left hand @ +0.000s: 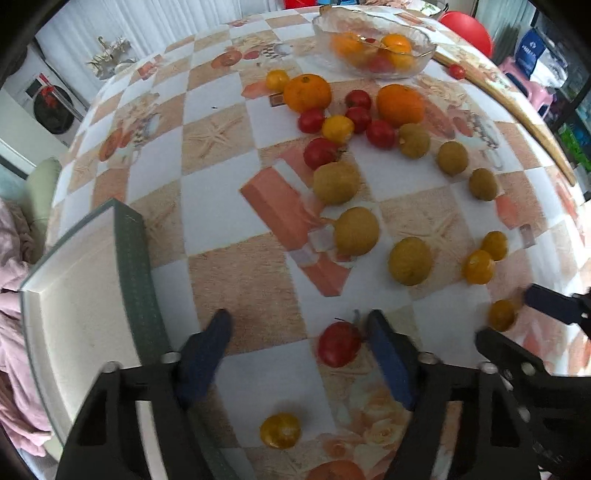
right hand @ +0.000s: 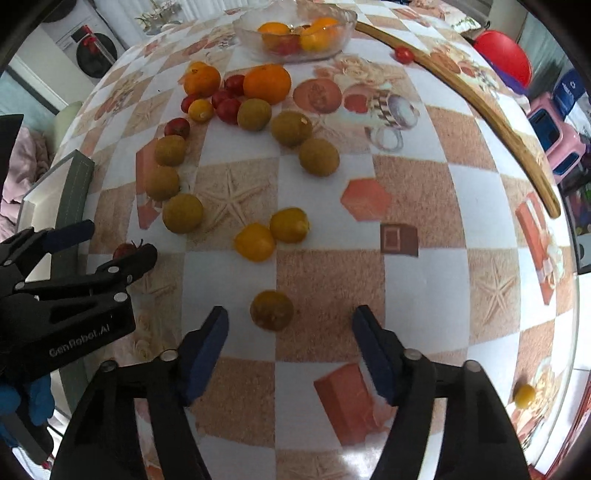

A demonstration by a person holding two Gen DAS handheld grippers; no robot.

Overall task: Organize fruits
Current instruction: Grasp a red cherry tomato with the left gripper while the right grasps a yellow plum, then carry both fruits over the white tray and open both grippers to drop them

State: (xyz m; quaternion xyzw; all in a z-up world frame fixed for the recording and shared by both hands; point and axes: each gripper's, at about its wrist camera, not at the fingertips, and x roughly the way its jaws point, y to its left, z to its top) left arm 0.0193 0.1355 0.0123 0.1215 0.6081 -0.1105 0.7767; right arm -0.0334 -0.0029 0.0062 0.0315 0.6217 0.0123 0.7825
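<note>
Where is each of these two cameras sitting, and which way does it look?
Left wrist view: rides on the left gripper, looking steeply down at a red tomato between its open fingers; the right gripper shows at the right edge.
Right wrist view: rides on the right gripper, looking down at a dark yellow fruit; the left gripper shows at left.
Shared: the glass bowl and the checked tablecloth.

Checkered table (left hand: pixel 221 206), scattered fruits (left hand: pixel 336 182), glass bowl (left hand: pixel 373 44)

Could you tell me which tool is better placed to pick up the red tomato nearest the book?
Left. The red tomato sits between the left tool's fingers, while the right tool brackets a yellow fruit.
</note>
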